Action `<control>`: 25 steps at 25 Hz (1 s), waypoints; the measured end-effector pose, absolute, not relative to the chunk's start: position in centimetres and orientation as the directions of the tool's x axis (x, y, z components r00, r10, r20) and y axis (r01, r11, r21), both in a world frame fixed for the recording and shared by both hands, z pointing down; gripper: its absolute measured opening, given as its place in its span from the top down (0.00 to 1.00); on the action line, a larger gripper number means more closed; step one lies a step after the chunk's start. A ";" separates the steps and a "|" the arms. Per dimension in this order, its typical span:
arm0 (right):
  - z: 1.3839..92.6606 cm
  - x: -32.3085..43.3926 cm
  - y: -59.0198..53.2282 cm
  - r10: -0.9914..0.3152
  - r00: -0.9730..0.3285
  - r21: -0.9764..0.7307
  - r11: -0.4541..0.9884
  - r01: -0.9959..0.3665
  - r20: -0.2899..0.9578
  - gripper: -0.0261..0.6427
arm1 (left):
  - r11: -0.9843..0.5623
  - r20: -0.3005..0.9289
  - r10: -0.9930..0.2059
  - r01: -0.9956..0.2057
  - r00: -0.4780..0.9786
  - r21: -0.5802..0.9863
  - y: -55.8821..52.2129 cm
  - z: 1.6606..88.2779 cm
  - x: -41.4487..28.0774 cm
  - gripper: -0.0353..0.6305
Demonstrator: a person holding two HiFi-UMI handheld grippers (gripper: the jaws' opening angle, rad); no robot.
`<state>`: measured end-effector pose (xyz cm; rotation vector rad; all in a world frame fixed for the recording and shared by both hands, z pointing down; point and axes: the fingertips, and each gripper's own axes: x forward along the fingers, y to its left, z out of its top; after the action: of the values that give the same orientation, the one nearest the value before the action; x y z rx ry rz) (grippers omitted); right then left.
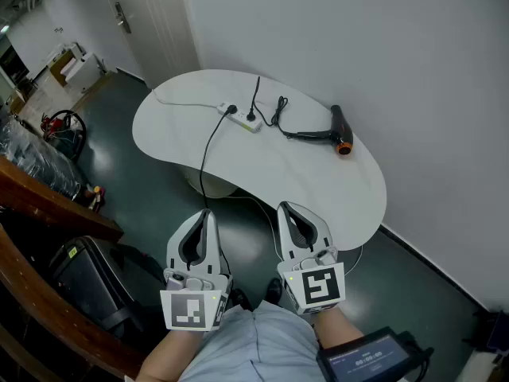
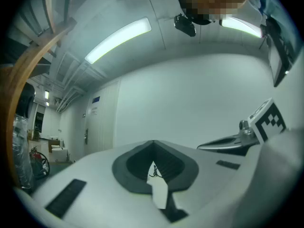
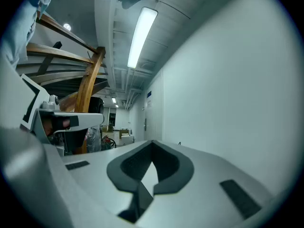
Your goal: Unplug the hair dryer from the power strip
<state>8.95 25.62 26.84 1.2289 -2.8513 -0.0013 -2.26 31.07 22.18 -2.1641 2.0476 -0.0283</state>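
Observation:
On the white curved table [image 1: 318,189] a black hair dryer [image 1: 340,130] with an orange nozzle lies at the far right. Its black cord [image 1: 278,111] loops left to a plug [image 1: 253,117] in the white power strip [image 1: 241,118]. A second black plug [image 1: 231,110] sits in the strip's left end. My left gripper [image 1: 206,212] and right gripper [image 1: 285,207] are held side by side close to my body, short of the table's near edge, both shut and empty. In each gripper view the jaw tips meet, left gripper [image 2: 153,142] and right gripper [image 3: 152,141].
A black cable [image 1: 207,153] runs from the strip over the table's front edge to the floor. A white wall stands behind the table. At the left are a wooden rail [image 1: 48,205], a black bag [image 1: 87,281] and clutter by a door. A screen device [image 1: 367,360] sits at the lower right.

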 end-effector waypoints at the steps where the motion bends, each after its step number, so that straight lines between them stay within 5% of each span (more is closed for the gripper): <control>1: 26.8 9.0 25.5 -0.726 -0.687 0.015 0.687 -0.726 0.033 0.97 | -0.047 -0.098 -0.993 -0.990 0.060 -0.130 30.9 22.2 -2.2 0.95; 25: 28.7 9.6 20.9 -0.683 -0.728 -0.067 0.725 -0.685 0.053 0.97 | 0.067 -0.064 -0.996 -0.991 -0.060 -0.119 28.4 23.1 -3.0 0.95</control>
<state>9.58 20.87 28.67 1.1481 -2.8954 0.1277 -2.97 28.40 23.09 -2.0613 2.1967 -0.0642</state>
